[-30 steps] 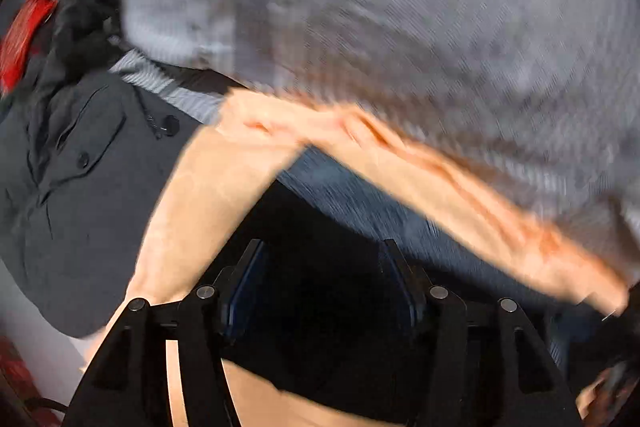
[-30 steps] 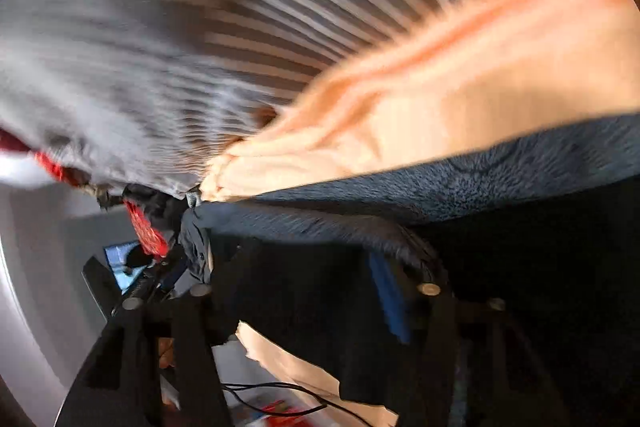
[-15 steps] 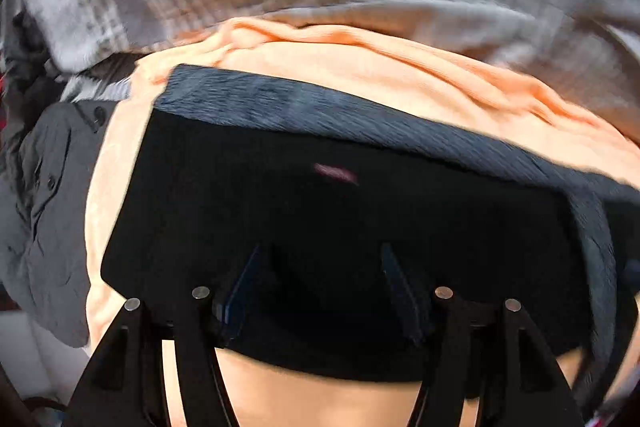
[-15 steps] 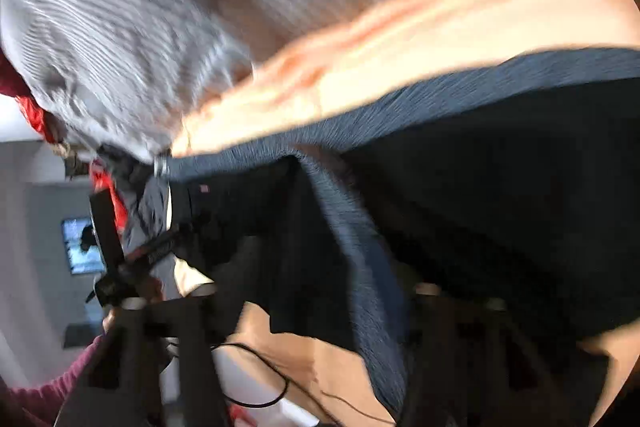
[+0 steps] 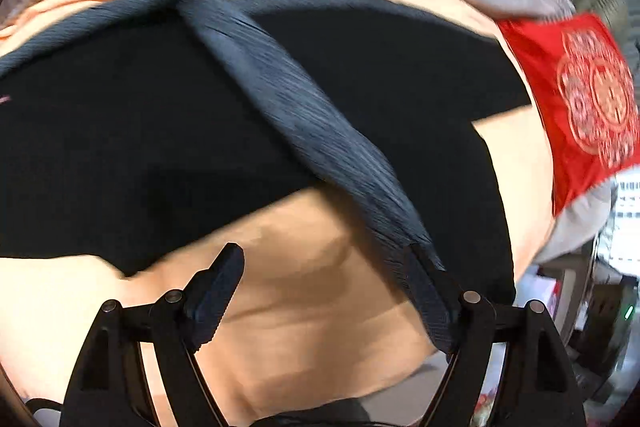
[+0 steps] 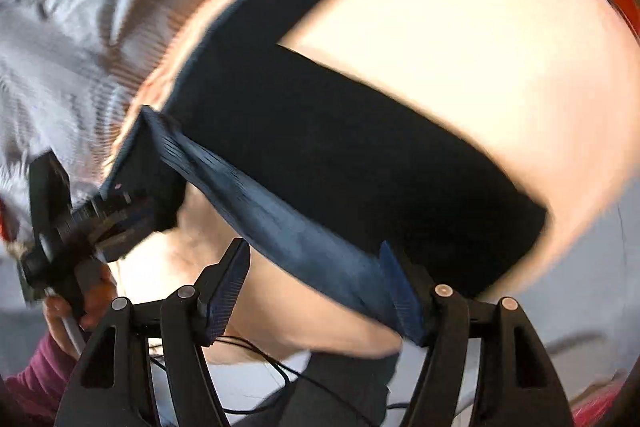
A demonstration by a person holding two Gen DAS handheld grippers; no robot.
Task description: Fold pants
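Black pants (image 5: 160,131) with a ribbed grey-blue waistband (image 5: 304,123) are lying spread over a peach-orange sheet (image 5: 312,327), and the waistband runs diagonally down toward both cameras. Left gripper (image 5: 336,291) has just been opening; its jaws are spread wide now, with the band's end lying against the right-side finger and the other finger clear over bare sheet, so nothing's pinched. Right gripper (image 6: 320,287) has also been opening and looks much the same: jaws apart, the band draped against one finger only. Crumpled grey striped fabric (image 6: 72,27) sits beyond the sheet, and a red patterned cloth (image 5: 580,99) shows at the edge.
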